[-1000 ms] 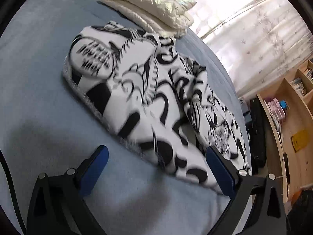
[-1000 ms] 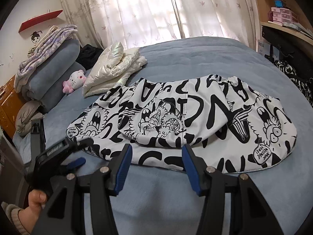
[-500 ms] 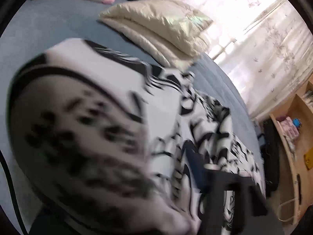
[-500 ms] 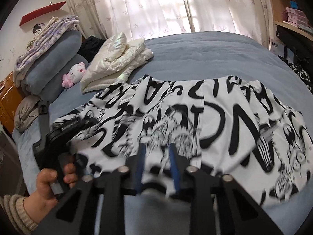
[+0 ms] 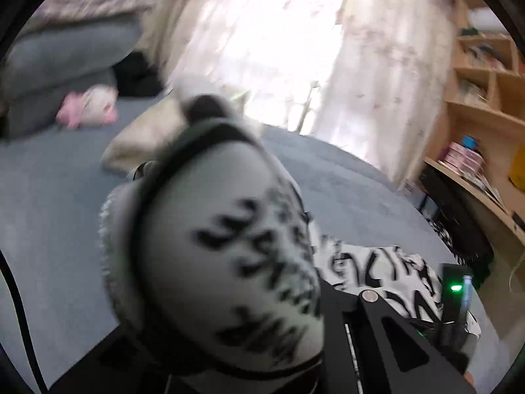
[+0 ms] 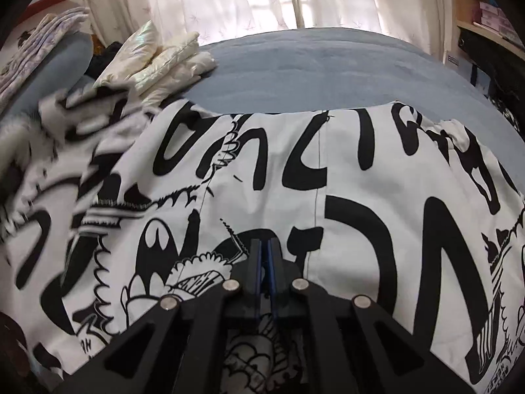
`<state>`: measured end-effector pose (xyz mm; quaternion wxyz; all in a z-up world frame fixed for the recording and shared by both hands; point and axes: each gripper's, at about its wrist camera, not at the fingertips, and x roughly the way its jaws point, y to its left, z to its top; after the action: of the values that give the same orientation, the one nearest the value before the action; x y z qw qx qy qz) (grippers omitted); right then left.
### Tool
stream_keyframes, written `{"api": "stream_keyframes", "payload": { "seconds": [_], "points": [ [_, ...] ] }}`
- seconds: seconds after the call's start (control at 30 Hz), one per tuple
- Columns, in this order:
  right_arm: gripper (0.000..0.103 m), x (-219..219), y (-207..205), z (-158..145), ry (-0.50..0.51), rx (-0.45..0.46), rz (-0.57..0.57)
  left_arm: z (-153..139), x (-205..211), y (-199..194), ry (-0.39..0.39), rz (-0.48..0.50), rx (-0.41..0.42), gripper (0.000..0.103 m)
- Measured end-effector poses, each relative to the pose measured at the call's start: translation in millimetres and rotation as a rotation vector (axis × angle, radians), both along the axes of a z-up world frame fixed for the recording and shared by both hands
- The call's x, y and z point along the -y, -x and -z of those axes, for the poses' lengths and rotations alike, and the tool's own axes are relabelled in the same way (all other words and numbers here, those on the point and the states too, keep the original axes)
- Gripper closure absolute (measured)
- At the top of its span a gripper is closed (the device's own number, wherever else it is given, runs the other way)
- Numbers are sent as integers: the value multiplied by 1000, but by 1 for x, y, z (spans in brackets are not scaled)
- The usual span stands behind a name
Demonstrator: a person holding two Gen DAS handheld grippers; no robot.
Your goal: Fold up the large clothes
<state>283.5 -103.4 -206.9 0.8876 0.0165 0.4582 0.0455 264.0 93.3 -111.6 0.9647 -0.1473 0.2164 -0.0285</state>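
Right tool pinches the printed garment at 6 o'clock for folding; left tool's grip is hidden behind raised cloth at 9 o'clock.

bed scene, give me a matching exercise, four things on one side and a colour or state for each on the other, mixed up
Things:
1. garment
2. puffy jacket
3. plush toy
4. right gripper

Colour or state:
A. pink and white
B. shut on fabric
C. white with black graphics
D. cream, folded on the bed

Pairs: 1-C, 2-D, 3-A, 4-B
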Motion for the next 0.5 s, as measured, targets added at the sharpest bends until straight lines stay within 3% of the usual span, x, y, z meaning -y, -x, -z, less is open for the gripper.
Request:
{"api": "stream_keyframes", "payload": {
  "seconds": [0.23, 0.5],
  "points": [
    [99, 3, 6, 4, -42, -4, -28, -36, 50, -6, -72, 102, 57, 96],
    [99, 16, 30, 1, -146, -44, -64, -53, 107, -15, -139, 179, 59, 96]
  ]
}}
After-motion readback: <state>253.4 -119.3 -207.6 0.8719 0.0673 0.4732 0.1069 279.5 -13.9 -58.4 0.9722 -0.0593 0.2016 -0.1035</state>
